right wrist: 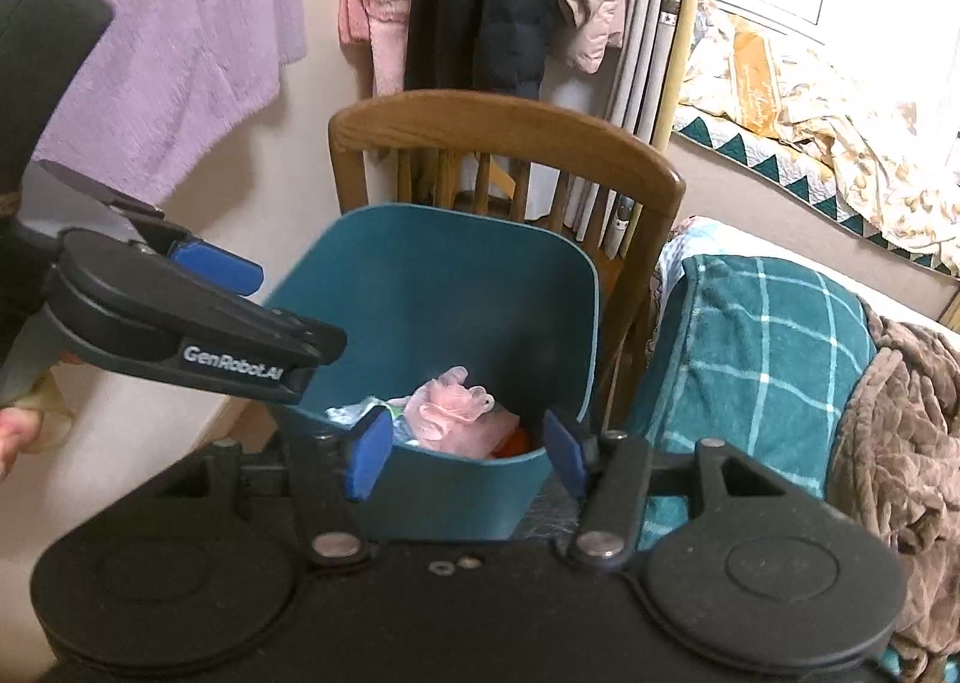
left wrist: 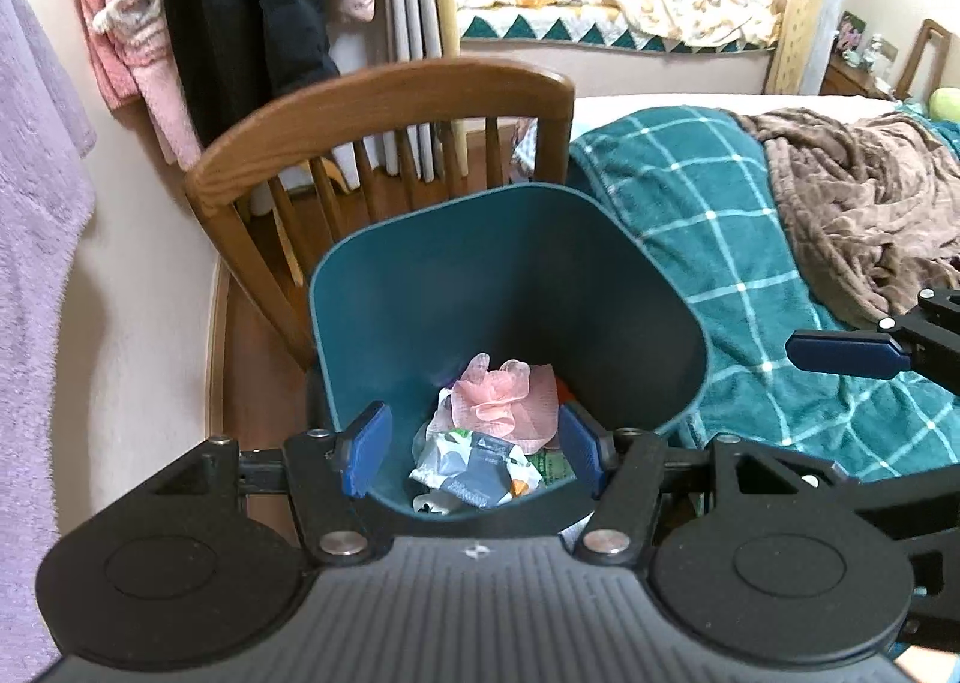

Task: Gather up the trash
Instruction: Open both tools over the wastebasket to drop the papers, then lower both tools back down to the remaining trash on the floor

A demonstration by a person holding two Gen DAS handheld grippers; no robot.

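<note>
Teal bin (left wrist: 510, 275) stood directly ahead of and below both tongs, mouth tipped toward the cameras, its back wall close against a wooden chair (left wrist: 384, 107); touching or not could not be told. Bed with a teal checked blanket (left wrist: 738, 263) lay just to the bin's right. Trash sat at the bottom of the bin: a pink mesh sponge (left wrist: 498, 398) on top, a crumpled grey-and-white wrapper (left wrist: 474, 470) nearer the front wall, something orange mostly hidden beside them. Left tongs (left wrist: 474, 452) hung over the bin's near rim, both blue pads (left wrist: 366, 455) spread wide with the trash framed between them, gripping nothing. Right tongs (right wrist: 465, 452) were likewise spread wide and carried nothing, pads straddling the near wall from a little further back and to the right. In the right wrist view the left tongs (right wrist: 240, 287) reached over the bin's left rim, so the left looked the nearer of the 2 to the contents. The bin's opening ran roughly square, with no clear long axis. No loose trash showed outside the bin in either view. Judgement: whichever tongs goes next needs to swing away from the bin to find more litter.
</note>
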